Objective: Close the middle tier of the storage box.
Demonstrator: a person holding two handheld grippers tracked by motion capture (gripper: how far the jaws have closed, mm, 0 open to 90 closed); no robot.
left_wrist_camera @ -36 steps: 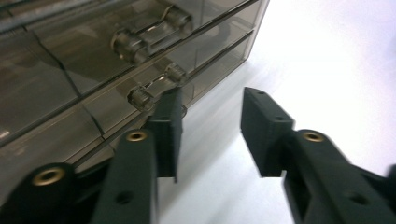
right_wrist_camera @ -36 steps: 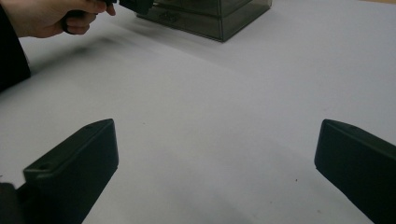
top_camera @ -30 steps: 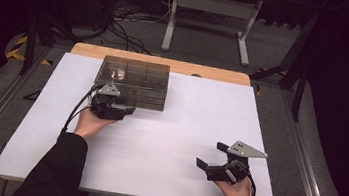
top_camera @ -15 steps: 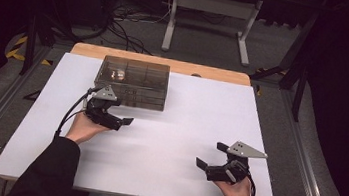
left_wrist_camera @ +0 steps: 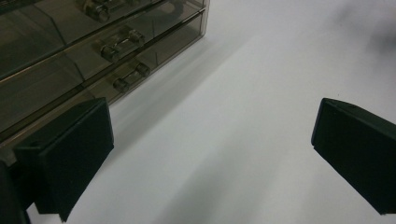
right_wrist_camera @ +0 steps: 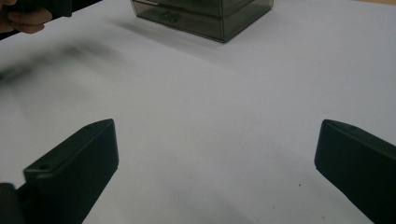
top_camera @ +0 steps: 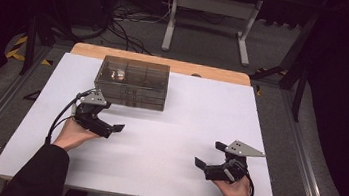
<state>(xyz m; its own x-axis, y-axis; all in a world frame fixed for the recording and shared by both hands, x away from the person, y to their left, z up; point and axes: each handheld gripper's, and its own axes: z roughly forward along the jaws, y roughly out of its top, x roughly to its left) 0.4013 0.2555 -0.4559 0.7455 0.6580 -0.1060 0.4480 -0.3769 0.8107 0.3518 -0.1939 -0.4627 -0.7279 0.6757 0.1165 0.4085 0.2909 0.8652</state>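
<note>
now, drawer box: smoky clear plastic drawer box (top_camera: pixel 131 82) is sitting at the far left of the white surface (top_camera: pixel 172 143).
left gripper (top_camera: pixel 108 128): jaws are just opening, standing wide, nothing between them, near the box front.
right gripper (top_camera: pixel 207 160): jaws apart, empty, well apart from the box.
handling: likely light, stiff, slick; i'd be taking a small bar handle (left_wrist_camera: pixel 119 44).
hidden: contents are hard to make out.
</note>
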